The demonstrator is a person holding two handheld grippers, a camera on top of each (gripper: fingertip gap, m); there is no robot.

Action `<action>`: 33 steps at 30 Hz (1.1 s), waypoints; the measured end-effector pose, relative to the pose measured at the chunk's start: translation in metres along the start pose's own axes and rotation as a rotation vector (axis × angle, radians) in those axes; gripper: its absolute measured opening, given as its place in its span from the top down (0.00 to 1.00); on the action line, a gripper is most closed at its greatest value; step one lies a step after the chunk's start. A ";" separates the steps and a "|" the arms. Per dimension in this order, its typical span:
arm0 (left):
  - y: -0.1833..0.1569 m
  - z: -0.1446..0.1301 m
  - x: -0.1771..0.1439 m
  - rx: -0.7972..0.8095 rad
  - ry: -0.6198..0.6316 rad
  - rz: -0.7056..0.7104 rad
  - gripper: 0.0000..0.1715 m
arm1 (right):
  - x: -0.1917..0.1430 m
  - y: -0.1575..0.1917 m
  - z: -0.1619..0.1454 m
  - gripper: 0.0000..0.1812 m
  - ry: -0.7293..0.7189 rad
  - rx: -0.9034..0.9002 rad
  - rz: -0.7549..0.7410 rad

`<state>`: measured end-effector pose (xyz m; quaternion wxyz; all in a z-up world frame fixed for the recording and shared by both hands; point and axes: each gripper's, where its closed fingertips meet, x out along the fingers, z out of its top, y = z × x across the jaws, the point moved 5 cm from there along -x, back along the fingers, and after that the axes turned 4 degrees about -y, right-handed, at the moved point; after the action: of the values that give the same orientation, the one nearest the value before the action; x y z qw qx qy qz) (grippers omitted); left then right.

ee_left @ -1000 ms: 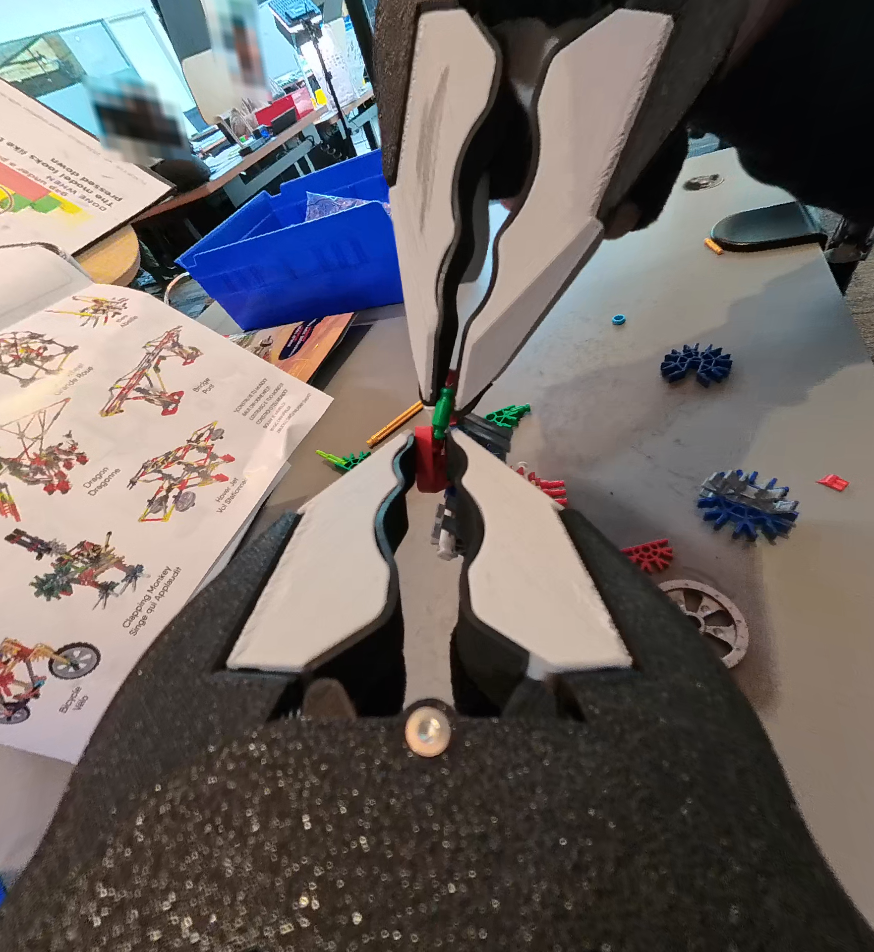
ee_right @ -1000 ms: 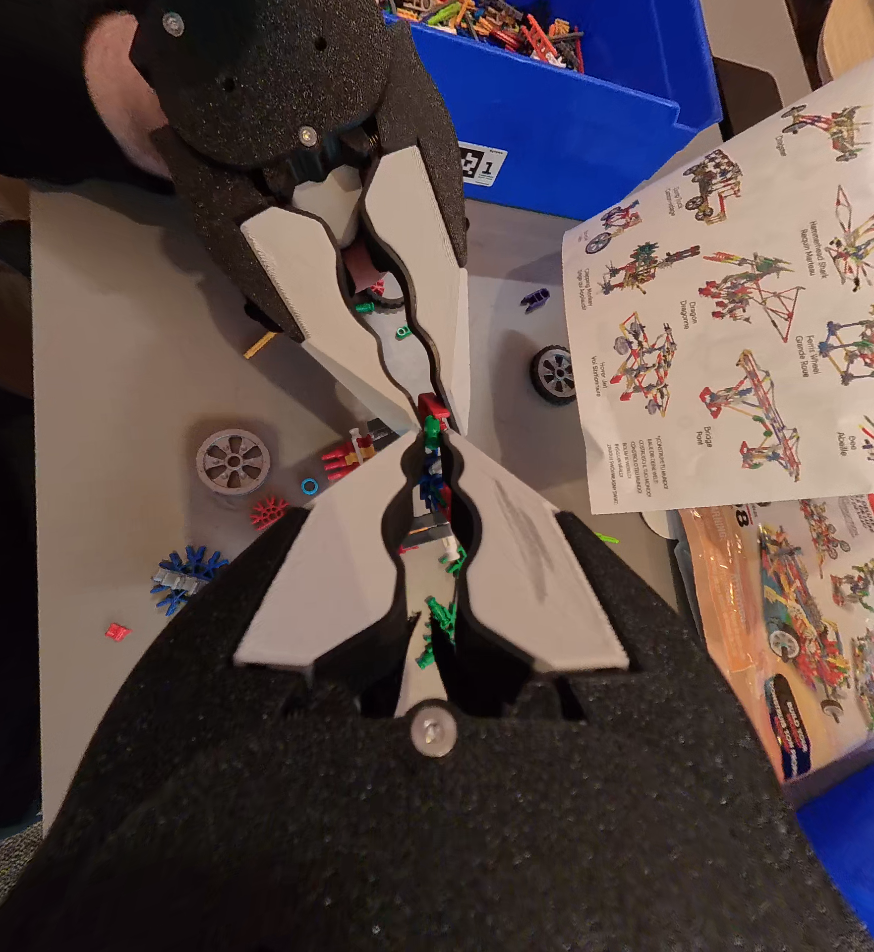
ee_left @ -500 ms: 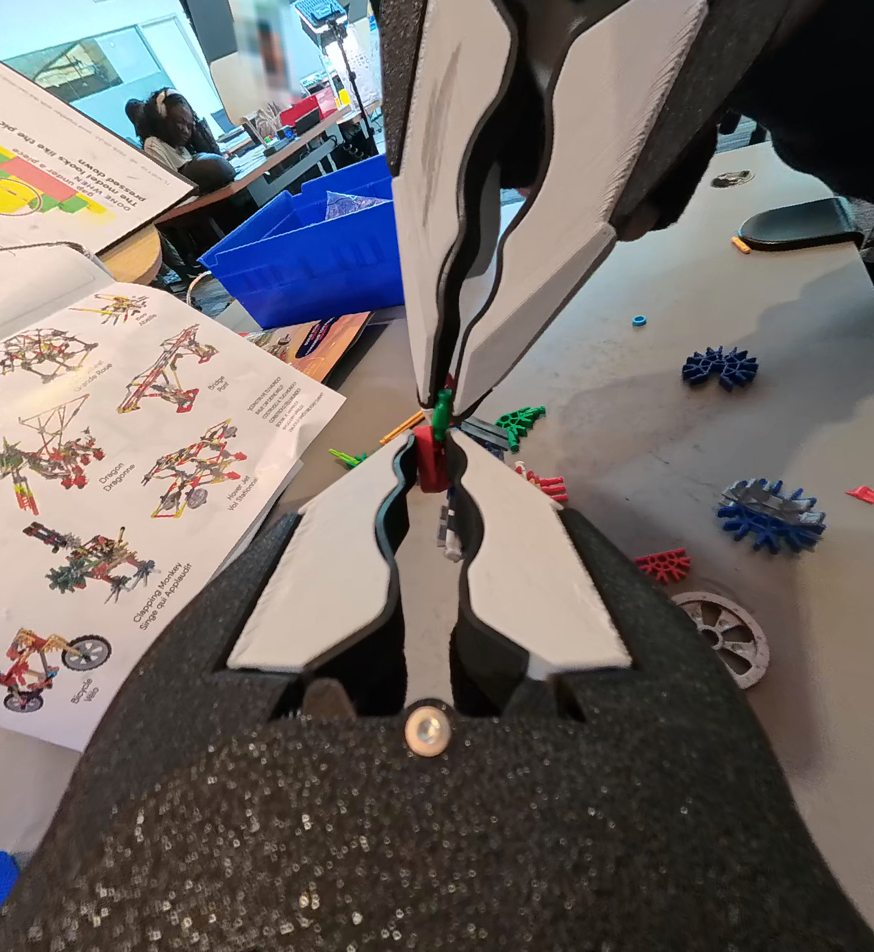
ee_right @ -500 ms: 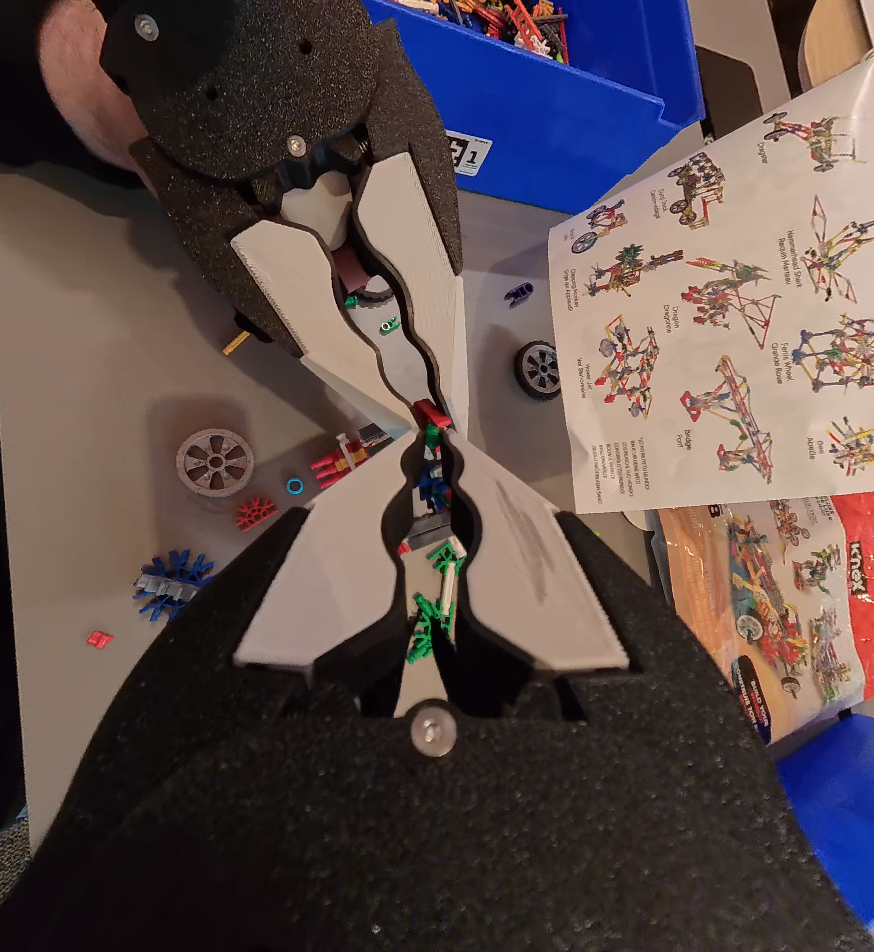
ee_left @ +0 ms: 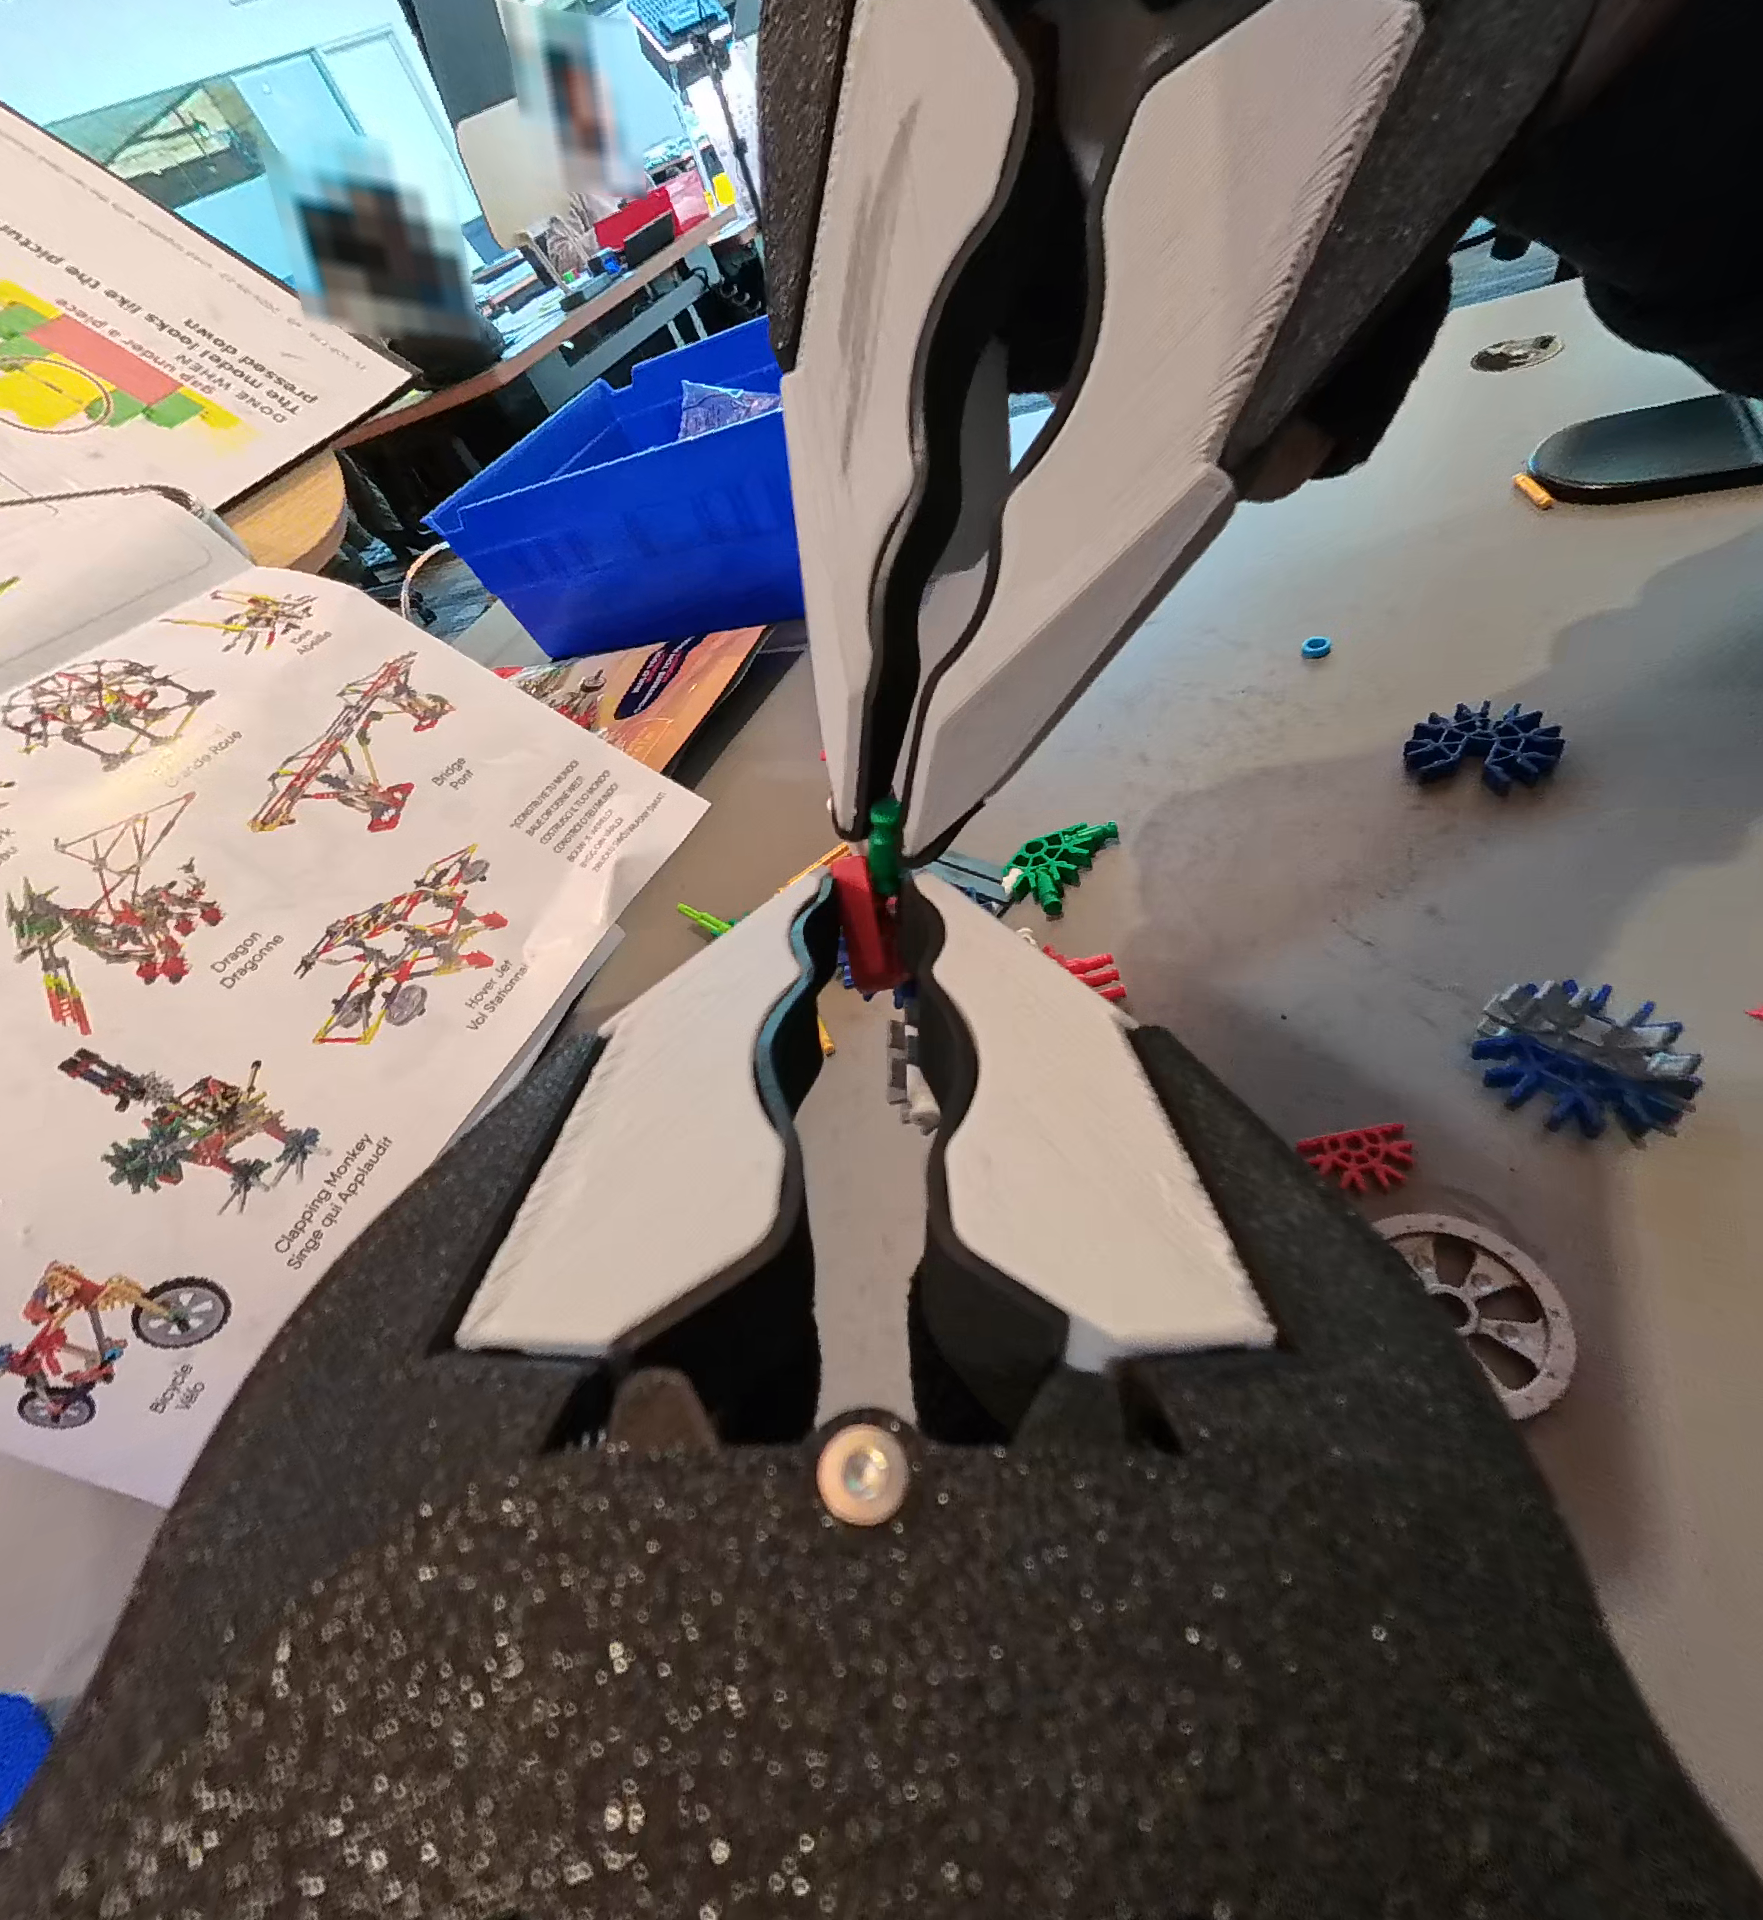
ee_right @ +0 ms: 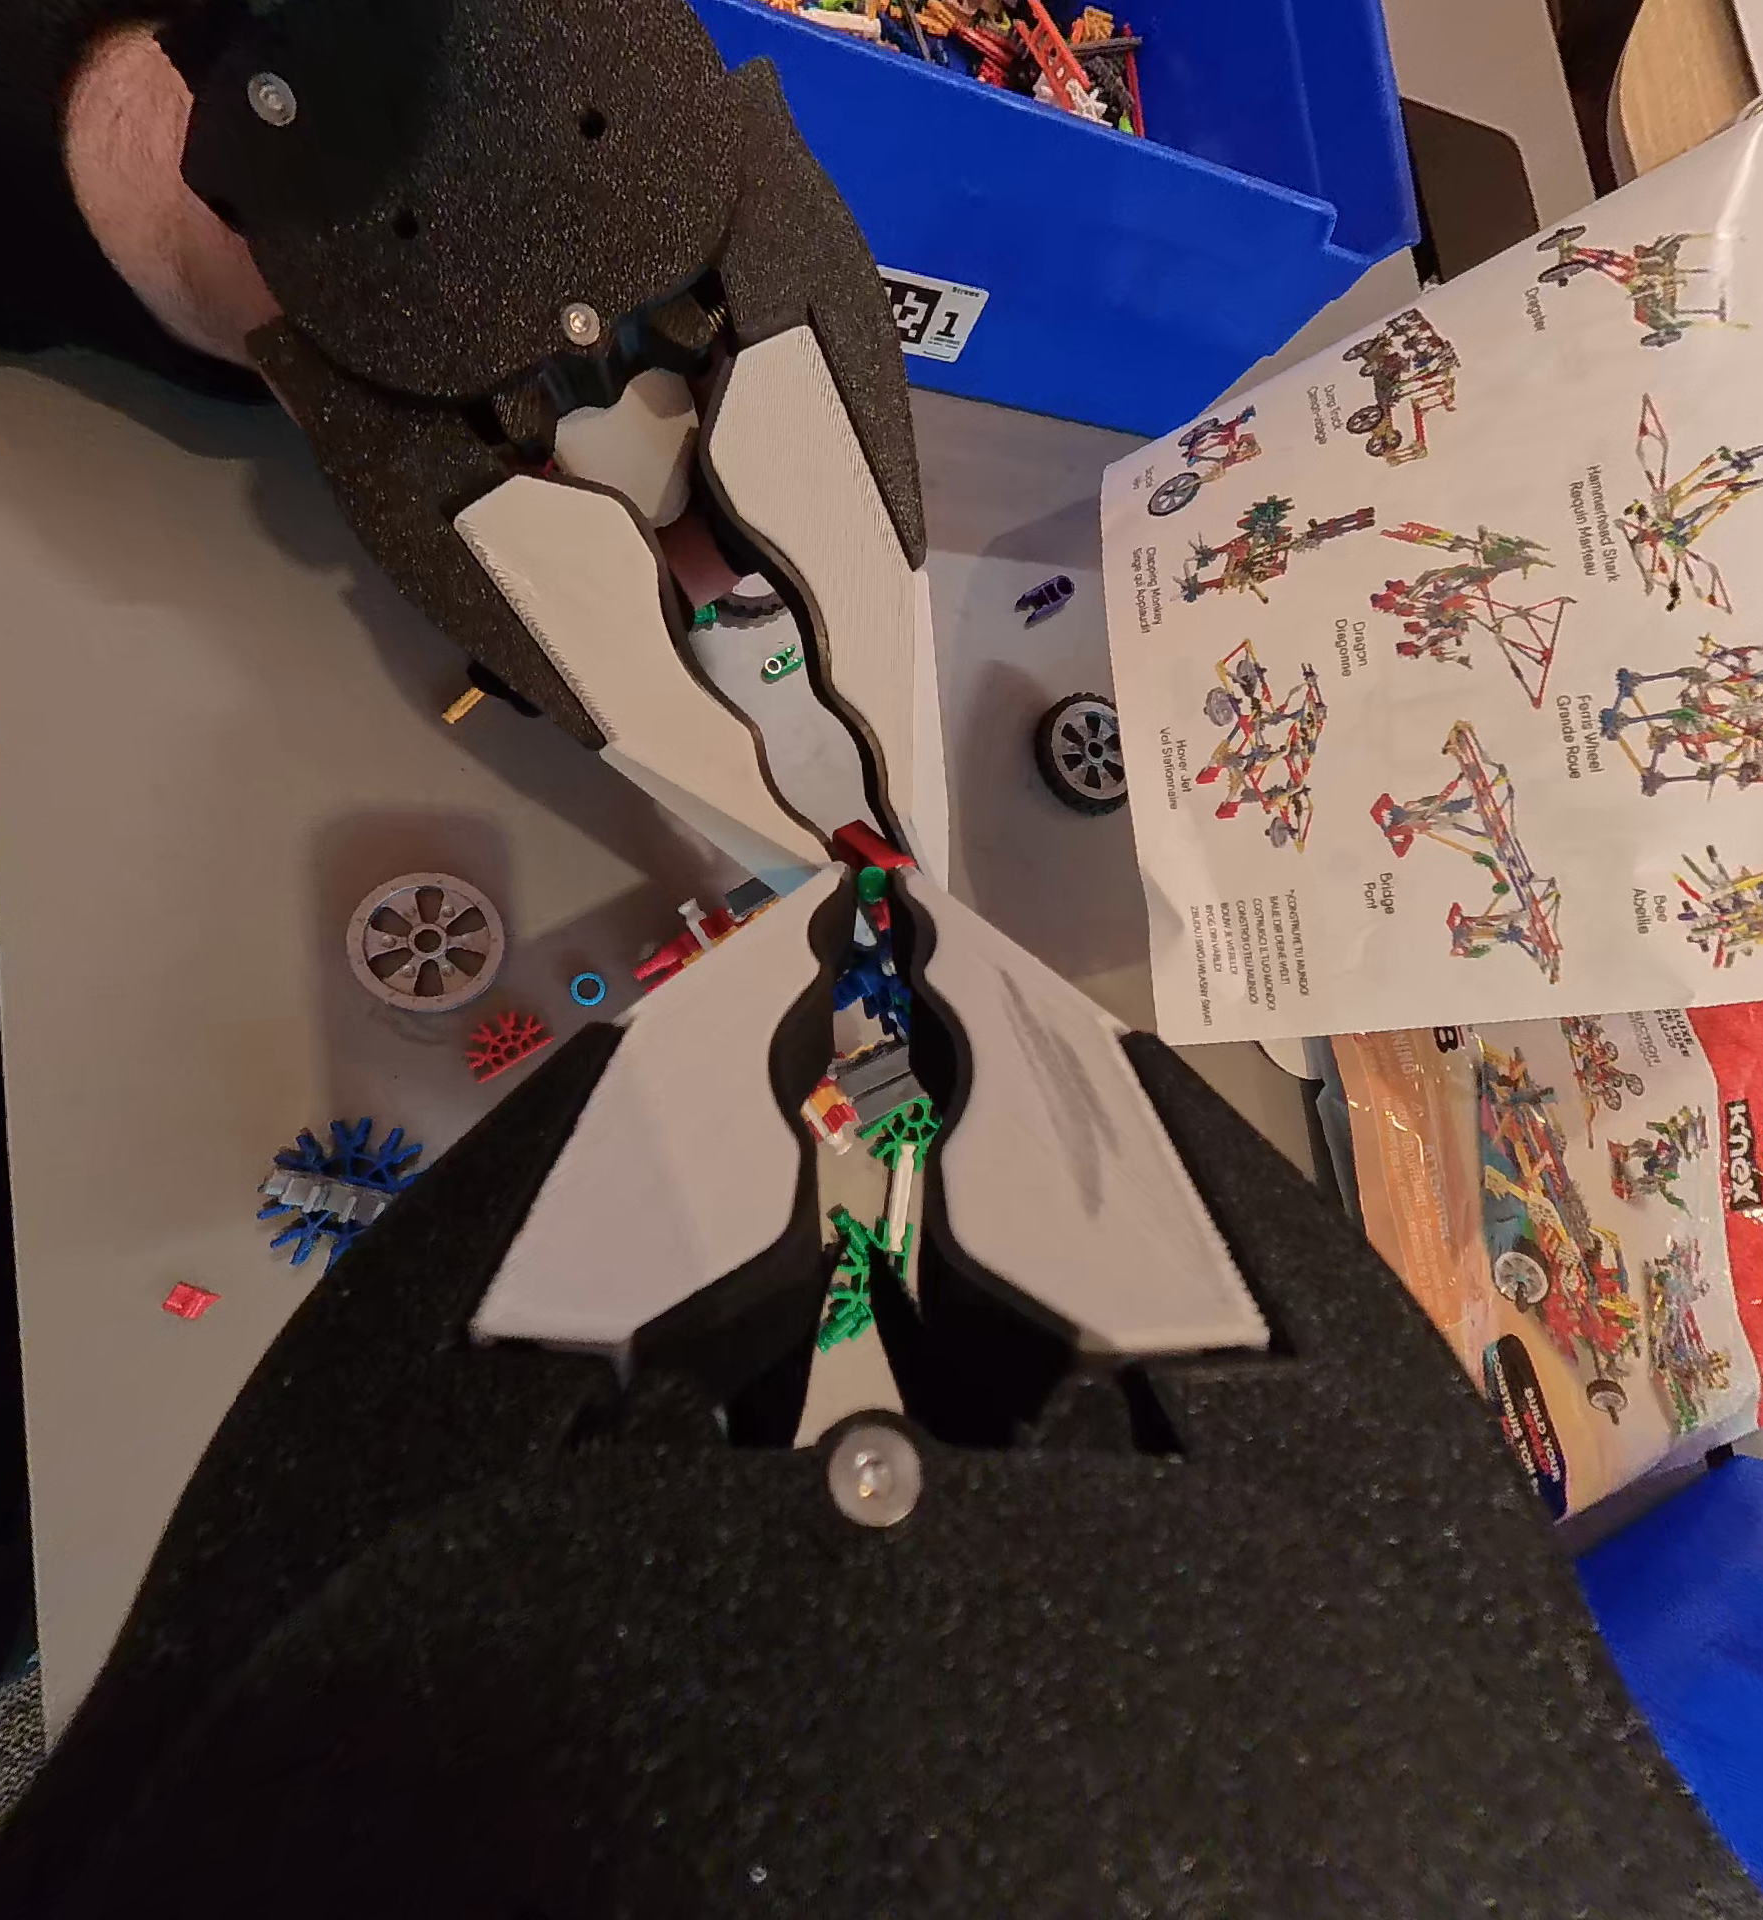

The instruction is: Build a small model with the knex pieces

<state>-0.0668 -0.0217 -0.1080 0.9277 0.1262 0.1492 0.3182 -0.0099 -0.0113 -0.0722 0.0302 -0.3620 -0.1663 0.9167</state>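
In the left wrist view my left gripper [ee_left: 861,914] is shut on a small red connector [ee_left: 864,935], held above the grey table [ee_left: 1324,831]. My right gripper [ee_left: 882,821] comes down from above, shut on a short green rod [ee_left: 884,831] whose end meets the red connector. In the right wrist view my right gripper [ee_right: 869,894] holds the green rod [ee_right: 869,885] tip to tip with the left gripper [ee_right: 861,847] and its red connector [ee_right: 864,842]. A small pile of loose coloured pieces [ee_right: 882,1101] lies on the table beneath them.
A blue bin [ee_right: 1116,208] of parts stands at the back. An instruction sheet [ee_left: 233,883] and a toy bag [ee_right: 1583,1195] lie beside it. A grey wheel hub [ee_left: 1490,1320], blue snowflake connectors [ee_left: 1583,1060], a red one [ee_left: 1355,1153] and a black tyre [ee_right: 1085,750] are scattered around. The tips of both grippers are at nearly the same place.
Both grippers keep their hold, tip to tip. The pair has drifted slightly over the table, and the green rod's end stays against the red connector.
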 end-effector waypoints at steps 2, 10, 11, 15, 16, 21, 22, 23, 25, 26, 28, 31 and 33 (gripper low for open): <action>0.000 0.000 0.000 -0.001 0.000 -0.001 0.94 | 0.000 0.000 0.000 0.97 -0.001 0.002 0.002; 0.000 0.000 0.001 -0.010 -0.005 -0.001 0.94 | 0.001 -0.001 0.000 0.97 -0.011 0.030 0.012; 0.000 0.000 0.001 -0.010 -0.006 0.000 0.94 | 0.001 -0.002 0.000 0.97 -0.014 0.035 0.013; 0.000 0.000 0.001 -0.008 -0.004 -0.001 0.94 | 0.002 -0.002 -0.001 0.97 -0.026 0.044 0.005; 0.000 0.000 0.001 -0.005 -0.004 -0.001 0.94 | 0.002 -0.001 -0.001 0.97 -0.028 0.044 0.002; 0.000 0.000 0.002 0.000 0.000 0.008 0.94 | 0.002 -0.001 -0.001 0.97 -0.029 0.037 -0.033; 0.001 0.000 0.002 0.000 0.003 0.016 0.94 | 0.002 -0.001 -0.002 0.97 -0.028 0.030 -0.044; 0.002 0.000 0.002 -0.001 0.006 0.020 0.95 | 0.002 -0.001 -0.002 0.97 -0.026 0.017 -0.058; 0.001 0.000 0.002 0.004 0.004 0.019 0.95 | 0.002 -0.001 -0.003 0.97 -0.036 -0.005 -0.068; 0.001 0.000 0.002 0.004 0.005 0.022 0.95 | 0.001 -0.001 -0.004 0.97 -0.051 -0.004 -0.067; 0.001 0.000 0.002 0.003 0.003 0.020 0.96 | 0.001 -0.001 -0.006 0.97 -0.097 0.020 -0.054; 0.000 0.000 0.002 0.009 -0.001 0.018 0.96 | 0.000 -0.003 -0.011 0.97 -0.184 0.078 -0.011; 0.000 0.000 0.002 0.006 -0.004 0.014 0.96 | 0.000 -0.005 -0.015 0.97 -0.249 0.089 0.019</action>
<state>-0.0652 -0.0206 -0.1080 0.9254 0.1307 0.1475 0.3238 -0.0001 -0.0030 -0.0805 0.0166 -0.2454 -0.1245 0.9613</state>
